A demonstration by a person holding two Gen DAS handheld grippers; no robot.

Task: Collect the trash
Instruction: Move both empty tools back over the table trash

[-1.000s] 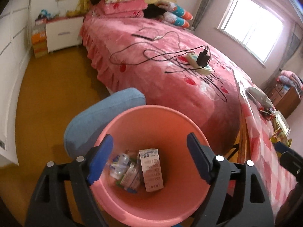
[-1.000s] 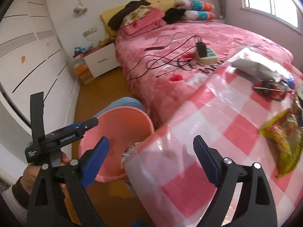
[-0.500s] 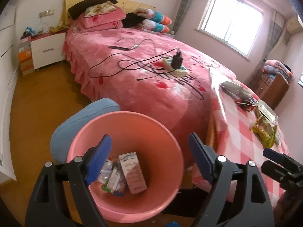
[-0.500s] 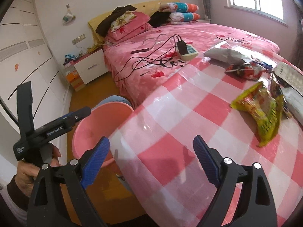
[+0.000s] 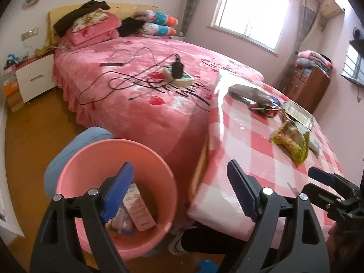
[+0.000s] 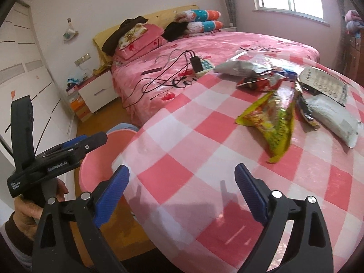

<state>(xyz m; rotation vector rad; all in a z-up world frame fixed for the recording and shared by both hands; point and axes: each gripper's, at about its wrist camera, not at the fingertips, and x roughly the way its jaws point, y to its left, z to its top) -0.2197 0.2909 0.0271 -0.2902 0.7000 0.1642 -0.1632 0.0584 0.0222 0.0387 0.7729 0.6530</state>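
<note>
A pink bin (image 5: 145, 159) on the floor holds a white carton (image 5: 138, 207) and small wrappers. My left gripper (image 5: 179, 191) hangs open and empty above the bin's right rim, beside the table edge. Trash lies on the pink checked table (image 6: 204, 159): a yellow snack bag (image 6: 270, 122), a red wrapper (image 6: 259, 83), a grey pouch (image 6: 241, 67), a blister card (image 6: 323, 84) and a pale packet (image 6: 334, 116). My right gripper (image 6: 182, 193) is open over the table's near part, well short of the yellow bag. The bin (image 6: 97, 159) shows left of the table.
A bed with a pink cover (image 5: 141, 86) lies behind the bin, with cables and a power strip (image 5: 179, 75) on it. A blue stool (image 5: 70, 150) stands behind the bin. A nightstand (image 5: 34, 77) and a wooden cabinet (image 5: 304, 86) stand by the walls.
Both grippers have swung right, from over the bin toward the table. The bin has slid left in both views and the table's trash has come into view. The left jaws widened slightly.
</note>
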